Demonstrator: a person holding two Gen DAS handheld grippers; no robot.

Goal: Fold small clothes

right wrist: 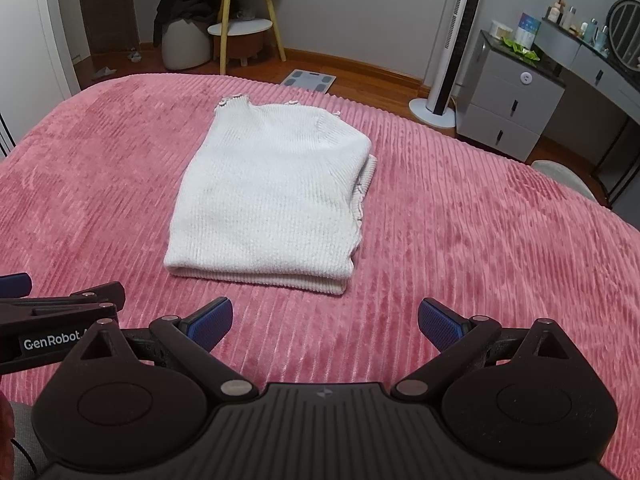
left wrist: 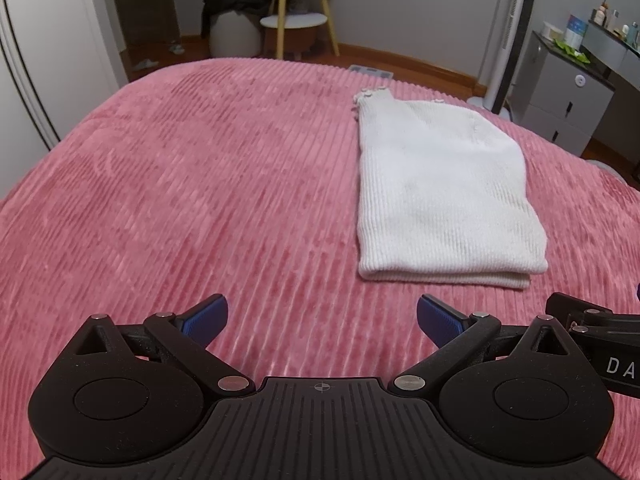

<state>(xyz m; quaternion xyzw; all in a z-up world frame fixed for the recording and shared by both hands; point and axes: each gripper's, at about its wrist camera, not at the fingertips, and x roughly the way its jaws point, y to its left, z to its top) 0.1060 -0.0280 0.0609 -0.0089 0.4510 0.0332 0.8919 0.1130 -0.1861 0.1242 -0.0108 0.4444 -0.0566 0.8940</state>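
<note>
A white knitted garment (left wrist: 440,188) lies folded into a rectangle on the pink ribbed bedspread (left wrist: 200,184), its doubled edge nearest me. In the right wrist view the same white garment (right wrist: 272,196) sits ahead and slightly left. My left gripper (left wrist: 322,320) hovers open over bare bedspread, to the near left of the garment, with nothing between its blue pads. My right gripper (right wrist: 325,322) is open too, just short of the garment's near fold, and holds nothing. Each gripper's side shows at the other view's edge.
The pink bedspread (right wrist: 480,240) covers the whole bed. Beyond its far edge are a tower fan (right wrist: 452,40), a grey drawer unit (right wrist: 508,112) with bottles on top, a floor scale (right wrist: 310,80), a wooden stand (right wrist: 240,28) and a pouf with dark clothes.
</note>
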